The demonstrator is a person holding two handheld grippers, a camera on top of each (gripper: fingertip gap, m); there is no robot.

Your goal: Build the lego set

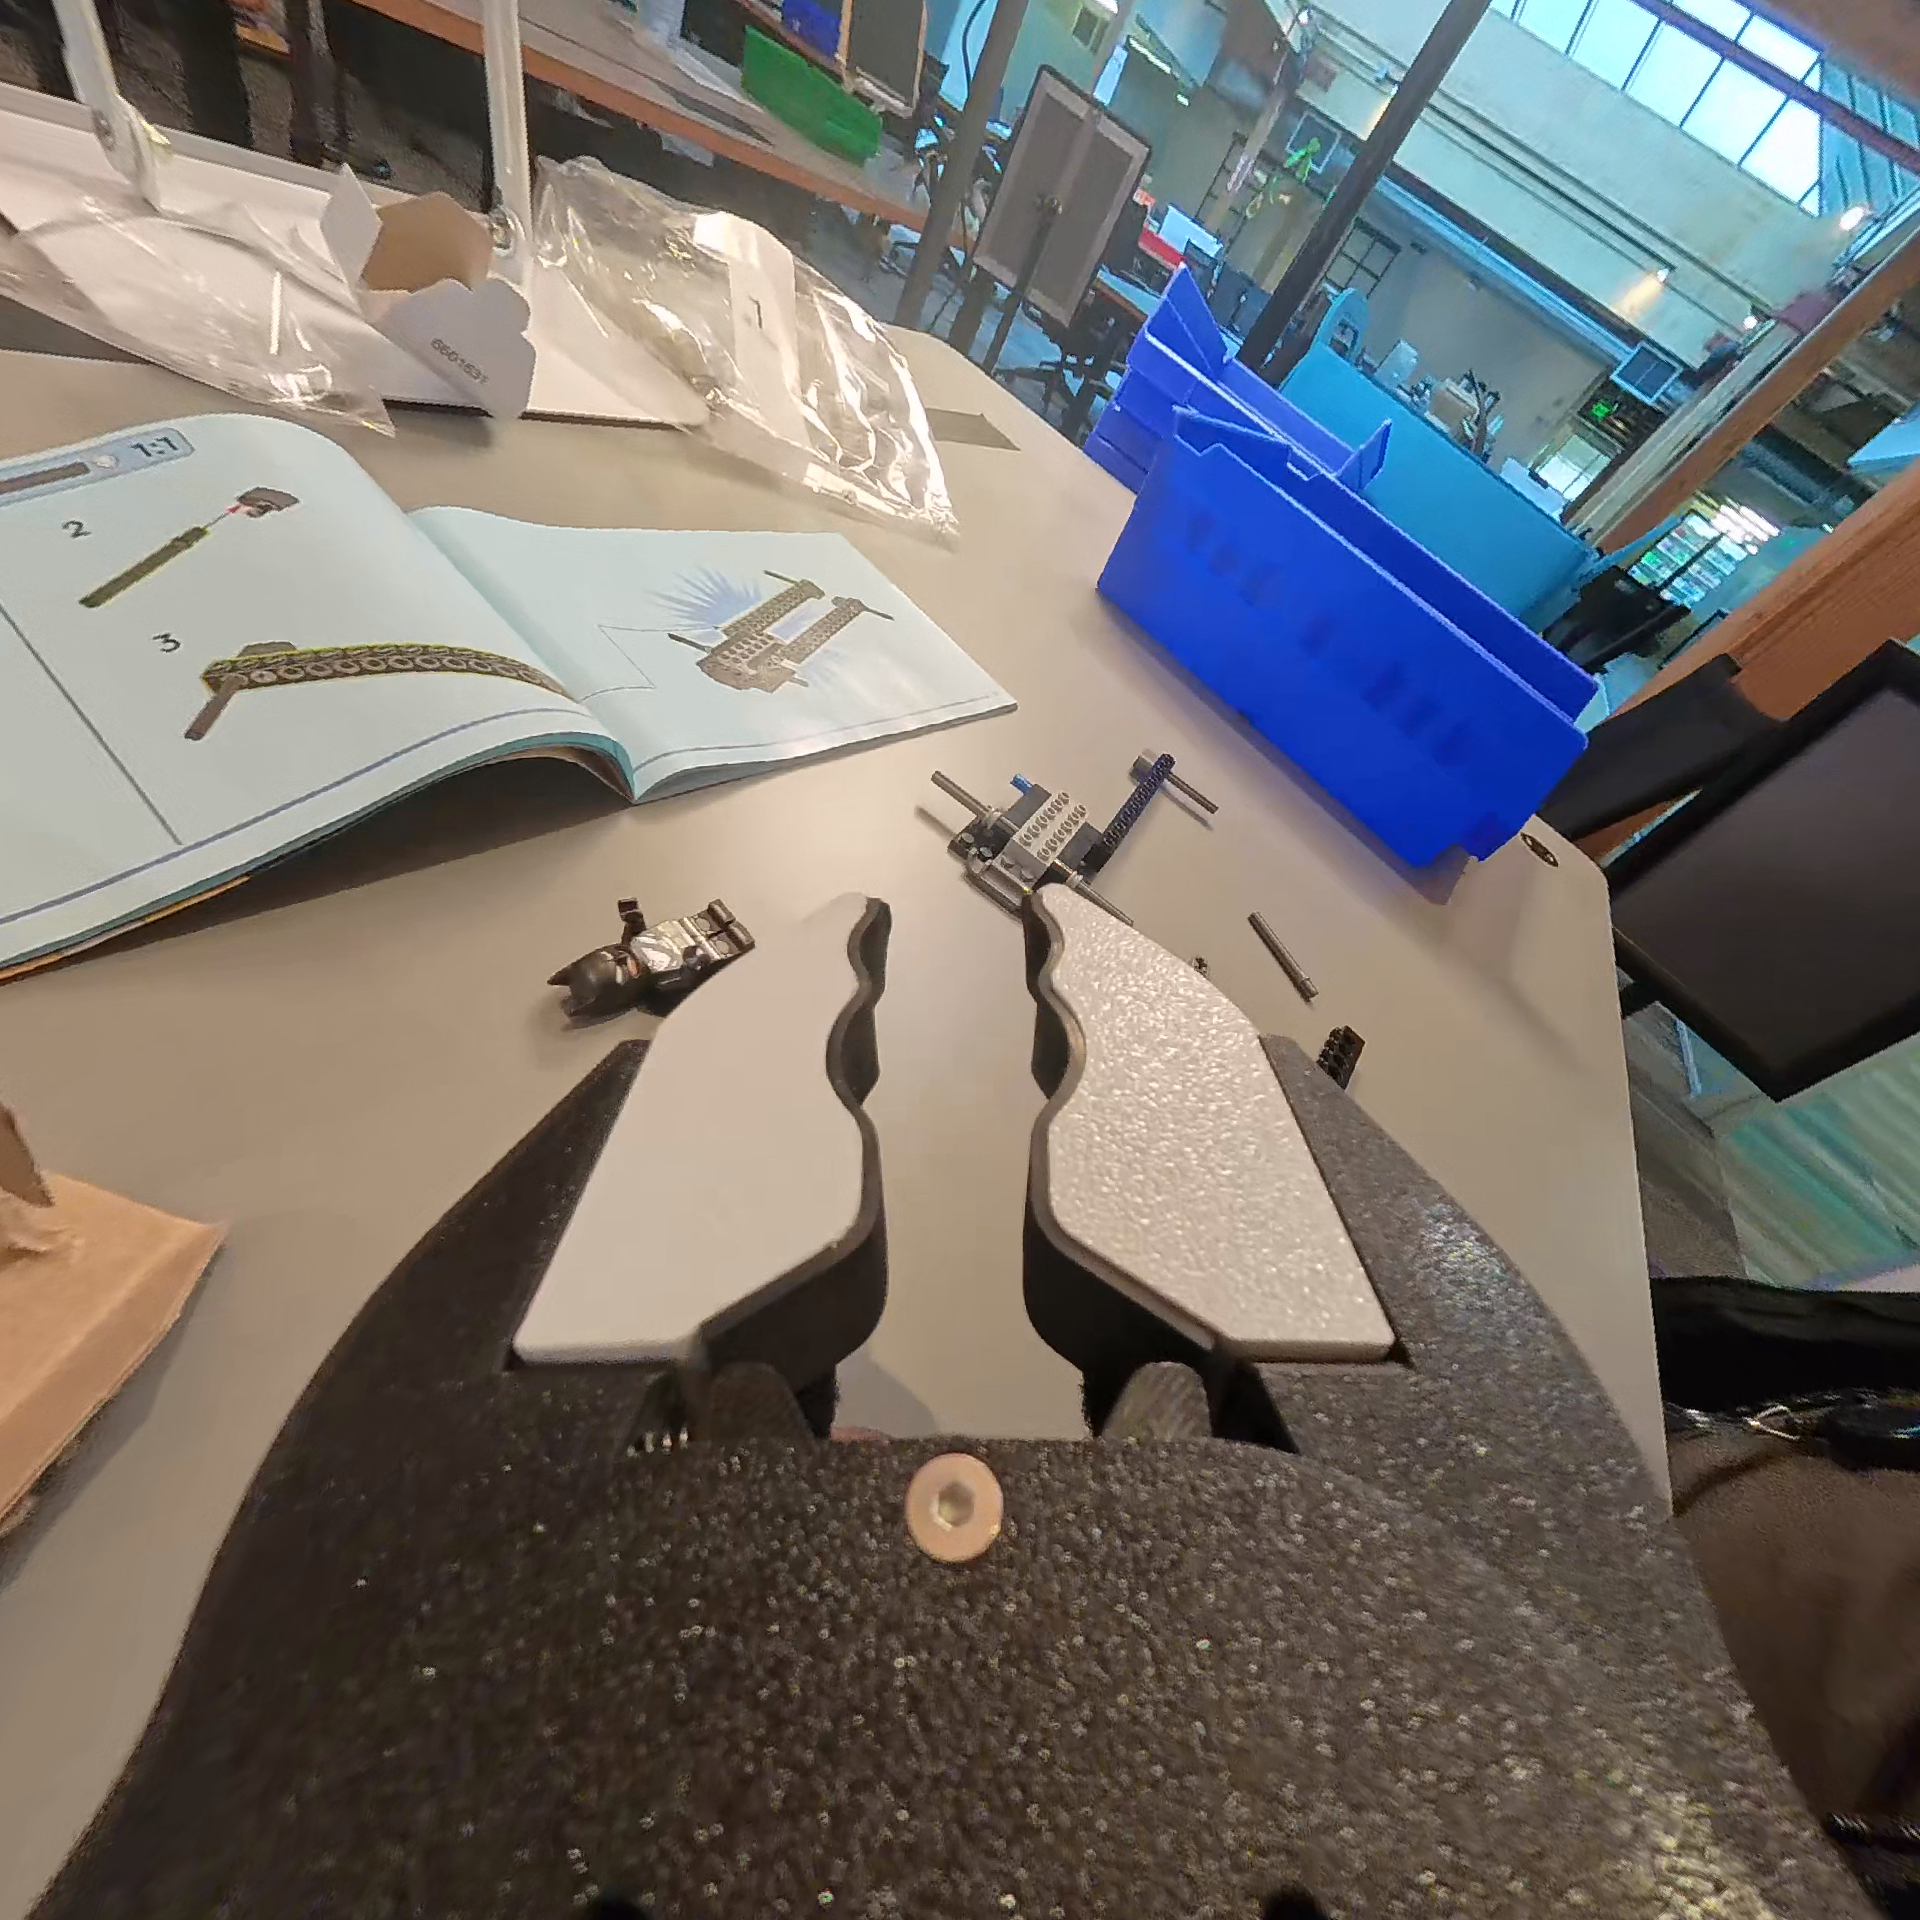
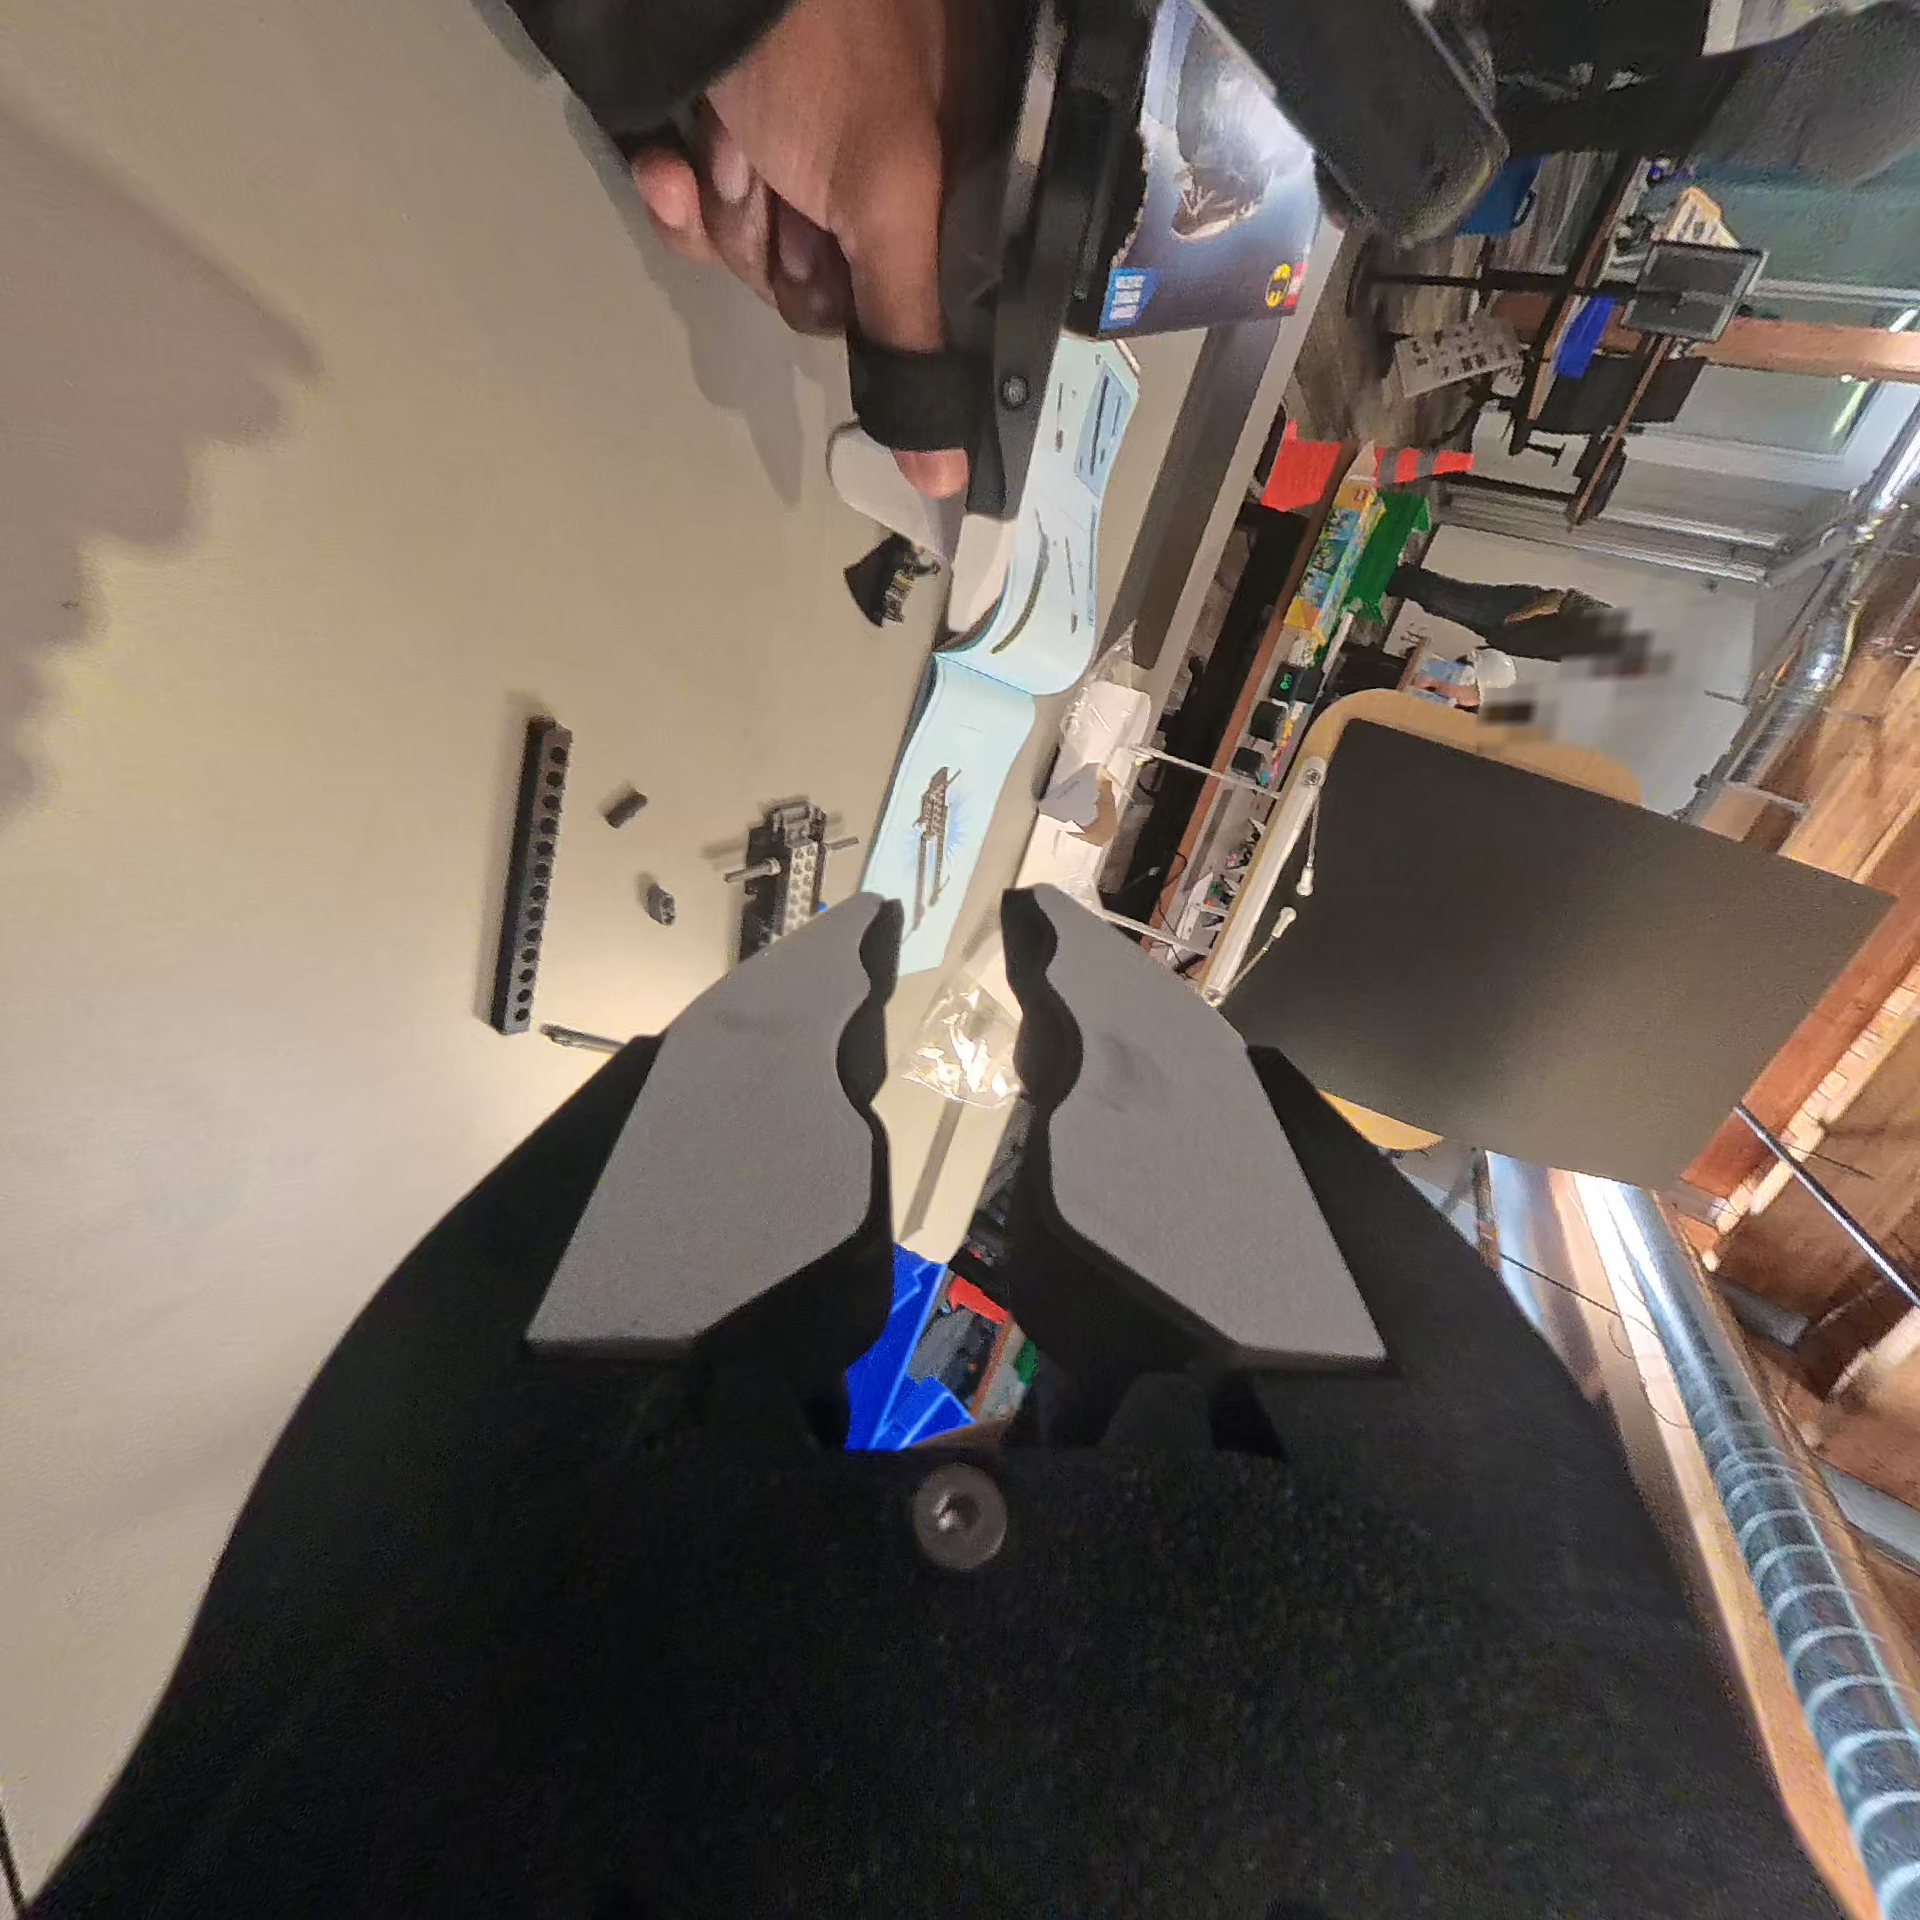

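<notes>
- The small grey-and-black brick assembly lies on the grey table, just ahead of your left gripper; its axles run crosswise to the fingers.
- Your left gripper is nearer it, the right fingertip at its near edge; I cannot tell if they touch.
- Jaws part spread, nothing between them.
- Your right gripper is likewise spread and holds nothing.
- A black minifigure lies left.

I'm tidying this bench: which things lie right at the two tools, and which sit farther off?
At the tools: left tool, open, its tip beside the grey-black brick assembly; black minifigure; loose axle; right tool, open, nothing between its fingers.
Farther off: open booklet; blue bin; clear bags; long black beam.
</notes>
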